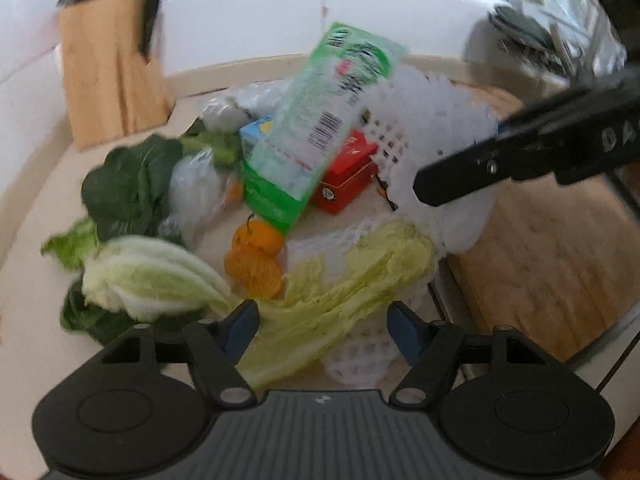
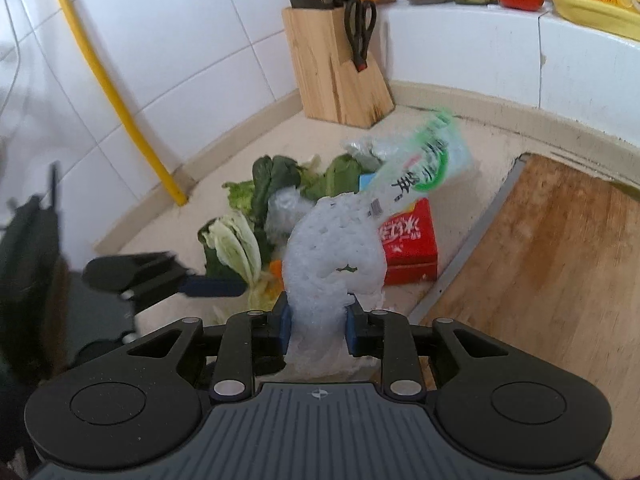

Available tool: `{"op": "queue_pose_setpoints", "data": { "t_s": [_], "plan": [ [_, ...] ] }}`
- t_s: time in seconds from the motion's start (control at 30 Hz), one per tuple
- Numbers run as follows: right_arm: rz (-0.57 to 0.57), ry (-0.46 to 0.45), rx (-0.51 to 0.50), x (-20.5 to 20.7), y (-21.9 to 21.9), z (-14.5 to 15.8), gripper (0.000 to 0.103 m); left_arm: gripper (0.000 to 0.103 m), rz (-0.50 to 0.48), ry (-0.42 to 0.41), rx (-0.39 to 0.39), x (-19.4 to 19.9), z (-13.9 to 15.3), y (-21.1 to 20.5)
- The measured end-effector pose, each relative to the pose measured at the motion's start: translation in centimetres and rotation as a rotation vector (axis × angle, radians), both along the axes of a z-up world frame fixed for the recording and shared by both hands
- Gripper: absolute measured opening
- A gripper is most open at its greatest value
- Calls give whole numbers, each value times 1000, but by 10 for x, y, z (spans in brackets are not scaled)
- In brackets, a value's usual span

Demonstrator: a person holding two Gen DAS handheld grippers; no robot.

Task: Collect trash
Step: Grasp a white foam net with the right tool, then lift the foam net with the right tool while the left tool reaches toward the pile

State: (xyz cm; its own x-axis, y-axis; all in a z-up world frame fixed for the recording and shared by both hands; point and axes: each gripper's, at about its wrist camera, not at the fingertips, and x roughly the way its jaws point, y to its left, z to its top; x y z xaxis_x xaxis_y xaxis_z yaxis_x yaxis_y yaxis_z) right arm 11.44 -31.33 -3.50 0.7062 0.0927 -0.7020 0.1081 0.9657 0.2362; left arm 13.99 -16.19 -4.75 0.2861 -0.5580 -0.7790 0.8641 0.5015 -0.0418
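Jaws pinch foam netting (image 2: 328, 248) above beige countertop (image 2: 256, 148).

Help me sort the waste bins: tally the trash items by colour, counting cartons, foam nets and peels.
White foam net: 1
Green-and-clear plastic bag: 1
Red carton: 1
Green-and-blue carton: 1
Orange peels: 2
Total: 6

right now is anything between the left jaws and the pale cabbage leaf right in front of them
Nothing visible. The left gripper stands open with the cabbage leaf lying directly ahead on the counter. The foam net held by the right gripper hangs above and beyond it.
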Motion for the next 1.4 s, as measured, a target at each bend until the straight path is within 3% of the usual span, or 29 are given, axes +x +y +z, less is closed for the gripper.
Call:
{"op": "queue_pose_setpoints", "data": {
  "t_s": [0.03,0.1,0.13,0.17,0.2,0.43,0.47,0.53,0.6,0.7,0.77,0.9,1.0,1.1,1.13,1.2,1.23,1.3,1.33,1.4],
  "plan": [
    [-1,1,0,-1,-1,-1,37,55,13,14,-4,-1,1,4],
    [-3,5,4,-1,-4,-3,38,33,40,37,-4,-3,4,13],
    [-8,8,8,0,-5,-5,39,28,45,56,-7,-5,6,19],
    [-7,14,10,1,-6,-6,39,8,44,93,-18,-8,9,25],
    [-5,18,10,1,-6,-7,39,4,47,134,-31,-12,11,32],
    [27,39,-5,-3,2,-6,33,4,81,127,-59,-32,22,61],
    [34,44,-10,-5,4,-6,33,8,81,111,-64,-33,23,62],
    [49,52,-23,-6,10,-5,33,29,79,72,-59,-33,23,61],
    [64,59,-36,-6,14,-6,36,64,73,-14,-48,-33,23,54],
    [62,60,-57,-6,18,-7,44,80,25,-153,-25,-41,22,43],
    [57,54,-74,-6,20,-10,56,83,-38,-197,-3,-44,19,34],
    [52,67,-88,0,21,-15,65,83,-159,-244,87,-47,4,18],
    [57,70,-96,5,22,-17,69,83,-220,-228,133,-43,-1,15],
    [65,81,-101,12,23,-21,71,81,-265,-161,164,-33,-6,14],
    [66,83,-98,15,24,-23,69,79,-258,-105,167,-25,-5,14],
    [78,98,-81,20,24,-26,54,63,-216,-1,168,-13,-4,19],
    [76,116,-75,22,25,-28,44,58,-198,6,167,-12,-1,24],
    [62,126,-88,22,26,-28,39,43,-167,22,178,-12,2,34],
    [63,120,-86,21,26,-26,37,40,-151,35,171,-12,4,39],
    [74,115,-61,15,27,-20,35,21,-136,111,151,-12,7,48]
  ]
}}
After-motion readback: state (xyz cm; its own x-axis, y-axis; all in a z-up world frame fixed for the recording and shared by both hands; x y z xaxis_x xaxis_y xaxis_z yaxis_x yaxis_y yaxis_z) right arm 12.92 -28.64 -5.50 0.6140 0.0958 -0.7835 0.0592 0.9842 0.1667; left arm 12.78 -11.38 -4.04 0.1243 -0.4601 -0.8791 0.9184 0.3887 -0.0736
